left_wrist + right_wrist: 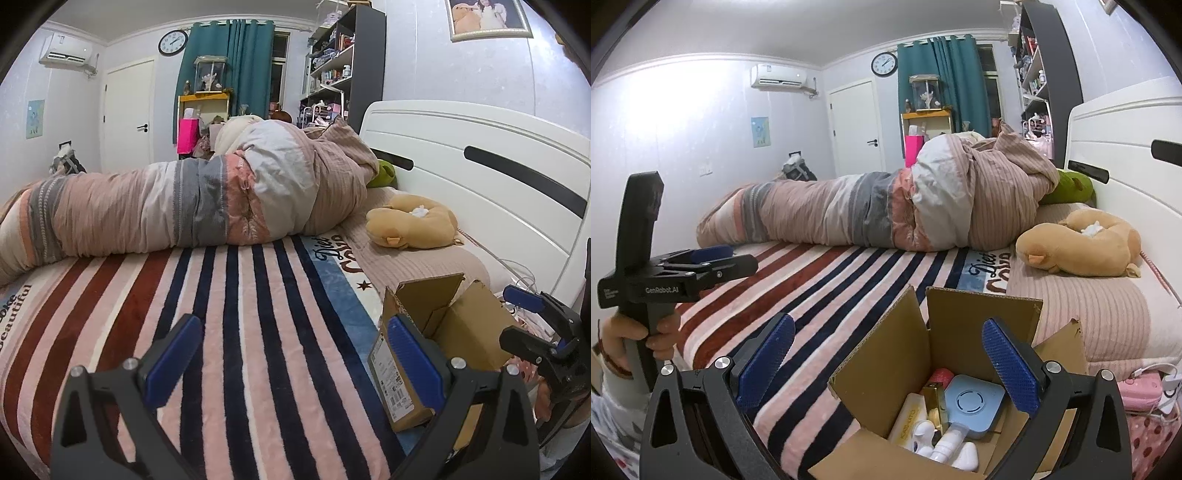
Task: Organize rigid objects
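An open cardboard box (886, 365) stands on the striped blanket at the bed's near edge. It holds a light blue square device (975, 404), a gold item (932, 397), a white bottle (951, 443), other white pieces and a pink item. My right gripper (886, 354) is open and empty, just above the box opening. The box also shows in the left wrist view (465, 332), at the right. My left gripper (295, 354) is open and empty over the blanket, left of the box. It also shows in the right wrist view (713, 260).
A rolled duvet (192, 206) lies across the bed. A tan plush toy (410, 221) and a green plush (1071, 186) lie by the white headboard (480, 162). A pink case (1137, 391) and cables sit right of the box.
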Motion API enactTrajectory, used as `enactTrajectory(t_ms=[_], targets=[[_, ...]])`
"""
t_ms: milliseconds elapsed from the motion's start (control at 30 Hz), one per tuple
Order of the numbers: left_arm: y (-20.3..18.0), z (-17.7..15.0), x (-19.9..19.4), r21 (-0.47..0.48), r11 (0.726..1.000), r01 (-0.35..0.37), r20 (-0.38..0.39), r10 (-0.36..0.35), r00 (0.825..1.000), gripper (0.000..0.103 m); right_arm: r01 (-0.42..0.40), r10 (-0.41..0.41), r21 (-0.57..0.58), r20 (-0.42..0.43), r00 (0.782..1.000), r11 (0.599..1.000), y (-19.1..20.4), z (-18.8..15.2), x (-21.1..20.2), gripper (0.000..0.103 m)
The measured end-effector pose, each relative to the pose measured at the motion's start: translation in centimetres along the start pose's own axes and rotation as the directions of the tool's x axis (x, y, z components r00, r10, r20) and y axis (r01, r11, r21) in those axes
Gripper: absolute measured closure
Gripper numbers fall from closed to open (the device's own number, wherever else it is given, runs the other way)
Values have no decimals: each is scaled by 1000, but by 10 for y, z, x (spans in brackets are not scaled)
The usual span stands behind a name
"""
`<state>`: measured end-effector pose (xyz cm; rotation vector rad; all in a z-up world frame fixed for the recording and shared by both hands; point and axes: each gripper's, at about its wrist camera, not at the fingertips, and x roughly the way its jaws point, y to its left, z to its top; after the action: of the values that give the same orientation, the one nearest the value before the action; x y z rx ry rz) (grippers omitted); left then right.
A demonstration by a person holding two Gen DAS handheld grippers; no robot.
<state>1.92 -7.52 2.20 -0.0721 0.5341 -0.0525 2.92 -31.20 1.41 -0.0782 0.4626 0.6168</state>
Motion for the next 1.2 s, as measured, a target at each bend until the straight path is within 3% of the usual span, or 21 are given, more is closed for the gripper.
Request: enactTrajectory(t_ms=[1200], targets=[[7, -3, -1, -1, 1000, -16, 0, 16, 1000, 3, 2, -2, 0, -5, 1000, 1000, 2, -5, 1, 1]])
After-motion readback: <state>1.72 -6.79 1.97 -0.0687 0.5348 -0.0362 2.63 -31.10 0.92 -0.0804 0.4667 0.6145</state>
